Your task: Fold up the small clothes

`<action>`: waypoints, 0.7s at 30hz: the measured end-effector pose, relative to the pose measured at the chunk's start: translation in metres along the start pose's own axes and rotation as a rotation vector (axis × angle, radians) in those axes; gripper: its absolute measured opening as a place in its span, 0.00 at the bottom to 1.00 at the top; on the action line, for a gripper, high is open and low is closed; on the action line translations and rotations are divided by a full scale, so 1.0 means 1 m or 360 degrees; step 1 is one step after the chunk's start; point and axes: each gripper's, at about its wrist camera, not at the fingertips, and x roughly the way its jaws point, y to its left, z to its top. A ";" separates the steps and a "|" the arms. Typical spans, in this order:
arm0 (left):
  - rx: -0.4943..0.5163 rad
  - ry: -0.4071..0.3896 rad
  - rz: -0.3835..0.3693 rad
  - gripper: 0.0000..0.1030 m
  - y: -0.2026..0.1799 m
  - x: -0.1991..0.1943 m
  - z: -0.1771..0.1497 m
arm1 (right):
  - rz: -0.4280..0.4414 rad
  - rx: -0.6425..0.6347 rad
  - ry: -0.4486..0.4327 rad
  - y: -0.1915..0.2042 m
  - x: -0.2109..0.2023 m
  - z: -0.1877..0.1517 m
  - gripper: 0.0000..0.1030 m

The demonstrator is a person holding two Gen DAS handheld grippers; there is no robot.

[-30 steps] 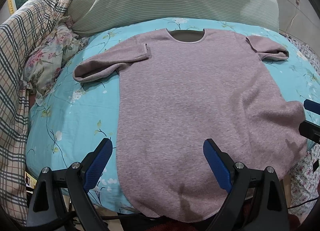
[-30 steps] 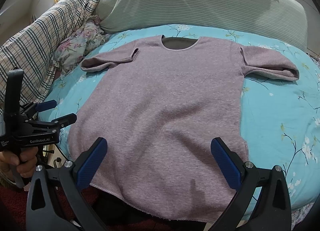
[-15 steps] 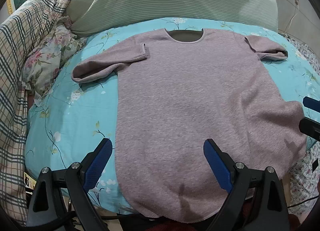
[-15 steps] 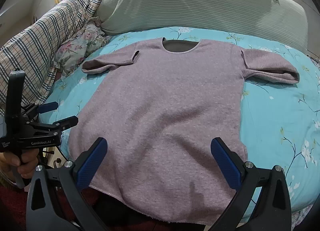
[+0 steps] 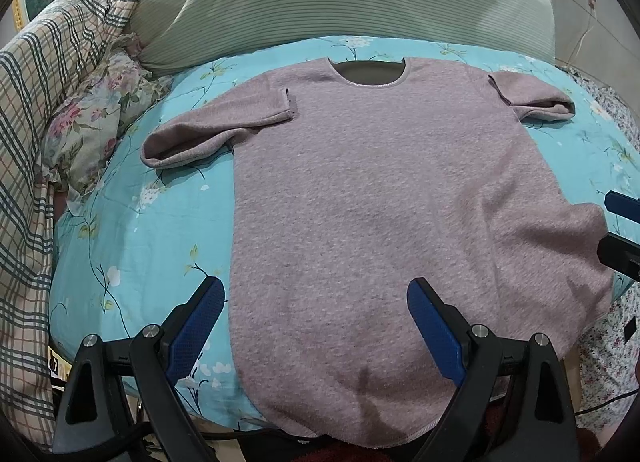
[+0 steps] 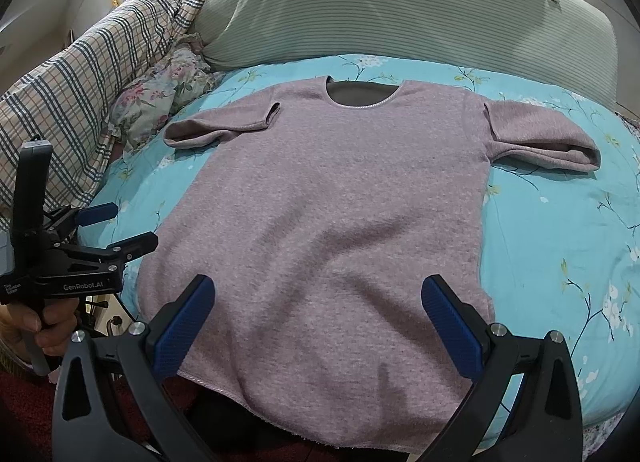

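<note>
Change over the last second was slight: both views drew back a little and the mauve top (image 5: 372, 198) stayed flat, unfolded, centre frame on the floral sheet (image 5: 132, 230). Left gripper (image 5: 316, 318) and right gripper (image 6: 318, 310) hovered over the hem, fingers spread wide, holding nothing. Folding had not begun. Checked quilt (image 6: 92, 78) and striped bolster (image 6: 400, 10) crowded the upper frame, clear of the top.

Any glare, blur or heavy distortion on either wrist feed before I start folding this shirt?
Left wrist view: sharp, even light, shirt bulges from fisheye, black corners. Right wrist view: equally sharp, no glare; soft finger shadows near the hem; bed edges curve strongly.
</note>
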 end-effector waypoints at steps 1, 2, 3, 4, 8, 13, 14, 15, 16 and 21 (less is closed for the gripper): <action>-0.0003 -0.0003 -0.0006 0.91 0.000 0.000 0.000 | 0.0000 0.0000 0.0000 0.000 0.000 0.000 1.00; -0.0008 -0.0008 -0.0013 0.91 0.001 0.000 0.001 | 0.0000 0.0000 -0.0002 0.000 0.000 0.000 1.00; -0.0006 -0.0007 -0.0012 0.91 0.001 0.001 0.001 | -0.0001 0.0001 -0.0005 0.000 0.000 0.001 1.00; -0.0015 -0.0016 -0.0024 0.91 0.001 0.000 0.001 | -0.0001 0.0002 -0.0008 0.000 0.000 0.001 1.00; -0.0014 -0.0016 -0.0023 0.91 0.001 0.000 0.000 | 0.0000 0.0002 -0.0014 -0.001 0.002 0.005 1.00; 0.0012 -0.0007 0.0011 0.91 0.000 0.006 0.005 | 0.0000 0.0001 -0.0030 -0.004 0.004 0.011 1.00; 0.0010 -0.0006 0.0010 0.92 0.000 0.008 0.006 | -0.0002 -0.0002 -0.0034 -0.004 0.005 0.013 1.00; 0.0000 -0.0014 -0.0006 0.92 0.001 0.009 0.008 | -0.0006 -0.0004 -0.0036 -0.006 0.007 0.015 1.00; -0.0003 -0.0016 -0.0018 0.92 0.001 0.011 0.009 | -0.0013 -0.0006 -0.0041 -0.009 0.008 0.016 1.00; -0.0012 0.0026 -0.0051 0.92 0.008 0.025 0.021 | -0.0085 -0.0012 -0.0079 -0.034 0.021 0.043 1.00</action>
